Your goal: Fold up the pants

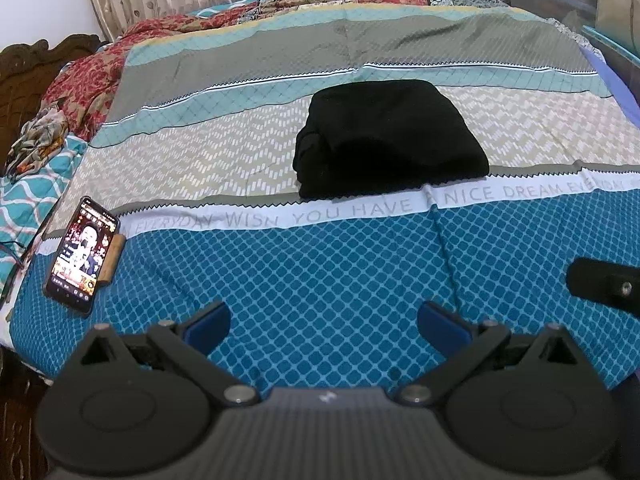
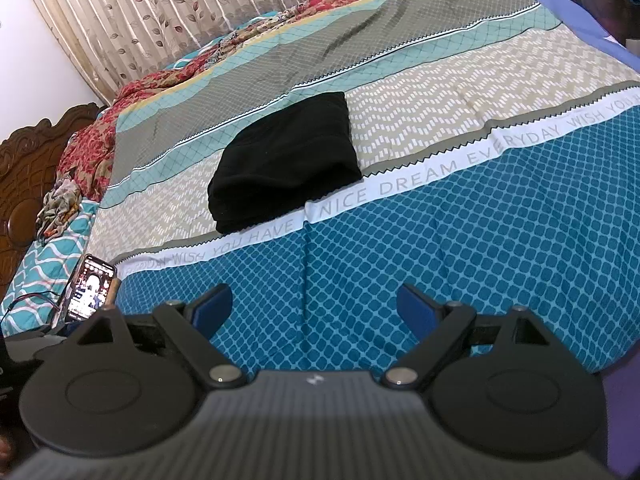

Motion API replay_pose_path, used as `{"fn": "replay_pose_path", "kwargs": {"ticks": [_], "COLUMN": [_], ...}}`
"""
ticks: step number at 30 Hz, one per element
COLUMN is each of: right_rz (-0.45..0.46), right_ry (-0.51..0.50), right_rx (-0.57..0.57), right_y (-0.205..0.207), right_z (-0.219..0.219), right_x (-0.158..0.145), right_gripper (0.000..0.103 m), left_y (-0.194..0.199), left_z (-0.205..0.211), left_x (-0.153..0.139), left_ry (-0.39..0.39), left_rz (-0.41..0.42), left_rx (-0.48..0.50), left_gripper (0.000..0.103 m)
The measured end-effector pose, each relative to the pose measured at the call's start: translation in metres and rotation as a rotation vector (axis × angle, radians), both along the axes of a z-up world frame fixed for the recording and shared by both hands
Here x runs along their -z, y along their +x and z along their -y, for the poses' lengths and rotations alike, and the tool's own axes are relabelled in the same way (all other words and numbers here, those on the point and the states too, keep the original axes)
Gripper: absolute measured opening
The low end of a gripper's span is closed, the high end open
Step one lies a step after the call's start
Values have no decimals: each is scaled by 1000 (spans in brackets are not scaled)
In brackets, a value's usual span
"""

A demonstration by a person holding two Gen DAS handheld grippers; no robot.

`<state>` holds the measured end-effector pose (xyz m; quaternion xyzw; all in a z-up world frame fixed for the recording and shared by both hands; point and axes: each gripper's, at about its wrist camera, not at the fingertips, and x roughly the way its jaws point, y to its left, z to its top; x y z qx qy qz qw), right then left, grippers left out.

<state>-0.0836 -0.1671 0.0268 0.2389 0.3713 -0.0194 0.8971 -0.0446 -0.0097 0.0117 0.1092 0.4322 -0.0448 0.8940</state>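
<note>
The black fabric pants (image 1: 384,136) lie folded into a compact bundle on the striped, patterned bedsheet (image 1: 320,280), just beyond its white lettered band — well apart from both tools. The left gripper (image 1: 324,326) and right gripper (image 2: 314,306) both hover spread wide, grasping nothing. A lit smartphone (image 1: 82,254) rests at the sheet's left edge.

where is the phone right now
The phone lies screen-up at the bedsheet's left edge, left of the folded black pants, in both wrist views.
</note>
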Motion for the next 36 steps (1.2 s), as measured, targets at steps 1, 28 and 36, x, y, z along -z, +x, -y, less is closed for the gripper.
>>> {"fn": "replay_pose_path", "kwargs": {"ticks": [1, 28, 36], "right_rz": [-1, -24, -35], "right_ry": [1, 25, 37], "right_rx": [0, 8, 12], "right_y": [0, 1, 1], "right_z": [0, 2, 4], "right_x": [0, 6, 8], "right_gripper": [91, 91, 91], "left_y": [0, 3, 3], "left_z": [0, 3, 3], "left_x": [0, 12, 16], "left_ry": [2, 11, 11], "left_rz": [-1, -68, -92], "left_rx": [1, 2, 3], "left_gripper": [103, 103, 103]}}
